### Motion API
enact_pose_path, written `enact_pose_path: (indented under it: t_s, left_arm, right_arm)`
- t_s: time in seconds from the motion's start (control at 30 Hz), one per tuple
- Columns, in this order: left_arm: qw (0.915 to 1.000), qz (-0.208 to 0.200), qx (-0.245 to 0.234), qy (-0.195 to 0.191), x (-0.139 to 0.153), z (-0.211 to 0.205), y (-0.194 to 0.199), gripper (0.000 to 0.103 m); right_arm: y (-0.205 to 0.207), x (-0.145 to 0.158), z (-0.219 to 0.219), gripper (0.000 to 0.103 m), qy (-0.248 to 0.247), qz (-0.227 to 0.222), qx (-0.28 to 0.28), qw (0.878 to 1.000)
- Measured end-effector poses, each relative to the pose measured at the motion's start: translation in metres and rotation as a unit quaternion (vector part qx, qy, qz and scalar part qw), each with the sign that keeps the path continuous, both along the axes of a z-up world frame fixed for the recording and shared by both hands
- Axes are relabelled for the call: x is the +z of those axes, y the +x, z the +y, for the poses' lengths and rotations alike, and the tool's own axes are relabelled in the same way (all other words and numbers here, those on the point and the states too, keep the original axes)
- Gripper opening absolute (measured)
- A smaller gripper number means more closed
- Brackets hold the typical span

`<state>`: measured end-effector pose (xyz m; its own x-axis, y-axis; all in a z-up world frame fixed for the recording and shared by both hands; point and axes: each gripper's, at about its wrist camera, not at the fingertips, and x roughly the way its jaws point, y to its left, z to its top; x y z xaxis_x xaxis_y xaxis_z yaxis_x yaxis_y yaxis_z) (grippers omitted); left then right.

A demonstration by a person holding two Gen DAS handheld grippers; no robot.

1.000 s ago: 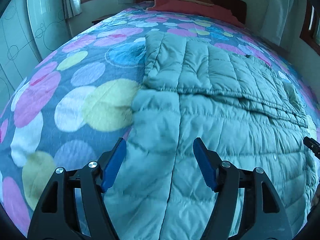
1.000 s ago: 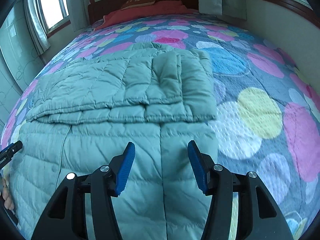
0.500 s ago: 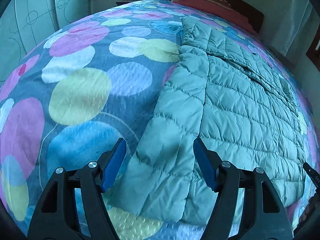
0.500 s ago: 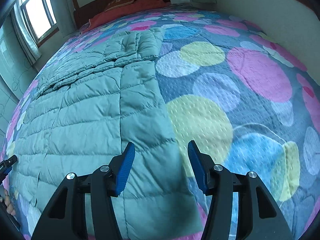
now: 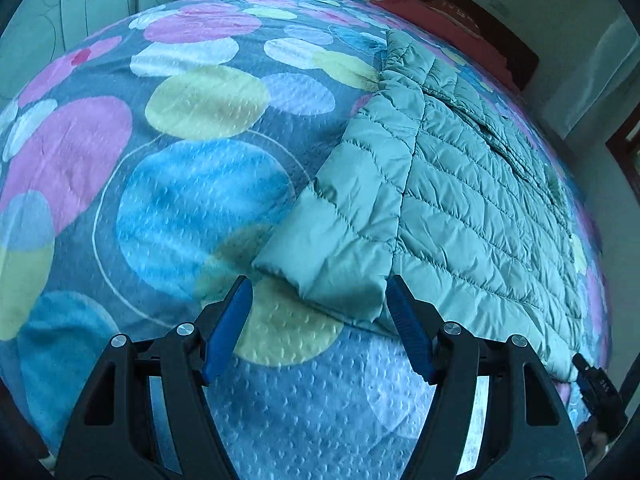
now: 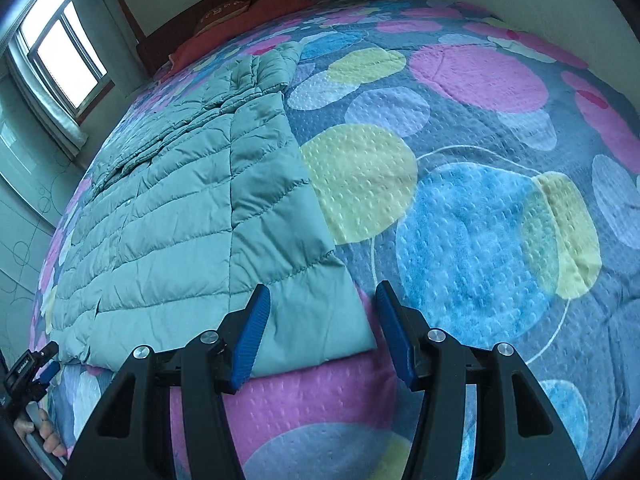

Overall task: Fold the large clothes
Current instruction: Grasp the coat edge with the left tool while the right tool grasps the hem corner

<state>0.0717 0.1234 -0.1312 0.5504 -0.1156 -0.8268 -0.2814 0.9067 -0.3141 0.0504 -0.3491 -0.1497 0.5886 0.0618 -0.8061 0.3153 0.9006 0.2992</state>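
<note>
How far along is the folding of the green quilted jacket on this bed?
Done: the puffer jacket lies flat on the circle-print bedspread, its far part already folded over near the headboard. In hand: nothing gripped; the left gripper and right gripper hover with open jaws over the two near hem corners. Left: grasping those corners and folding the near half over.

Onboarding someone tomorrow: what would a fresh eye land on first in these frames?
First, the bedspread, covered in big pastel circles and filling both views. Next, the green quilted coat lying flat across the bed, upper part folded over near the red pillow. Then the blue-padded claws: the left claw stands open at one near hem corner, the right claw open at the other.
</note>
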Motion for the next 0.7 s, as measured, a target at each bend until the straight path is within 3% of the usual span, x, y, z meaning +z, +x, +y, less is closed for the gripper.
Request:
enact_pose_path:
  t_s: [0.2,0.47,0.7]
  left_arm:
    - [0.9979,-0.015,0.009,-0.062,-0.003,-0.003,-0.001,0.069]
    - [0.9953,-0.024,0.022,-0.091,-0.005,-0.002,0.003,0.069]
    - [0.9948,-0.025,0.033,-0.093,-0.008,-0.007,-0.003,0.069]
  right_arm:
    - [-0.010,-0.003,0.008,0.055,0.051,-0.018,-0.003,0.999]
    - [-0.017,-0.008,0.004,0.055,0.141,-0.028,-0.019,0.989]
    - [-0.014,-0.009,0.005,0.055,0.158,-0.038,-0.034,0.986]
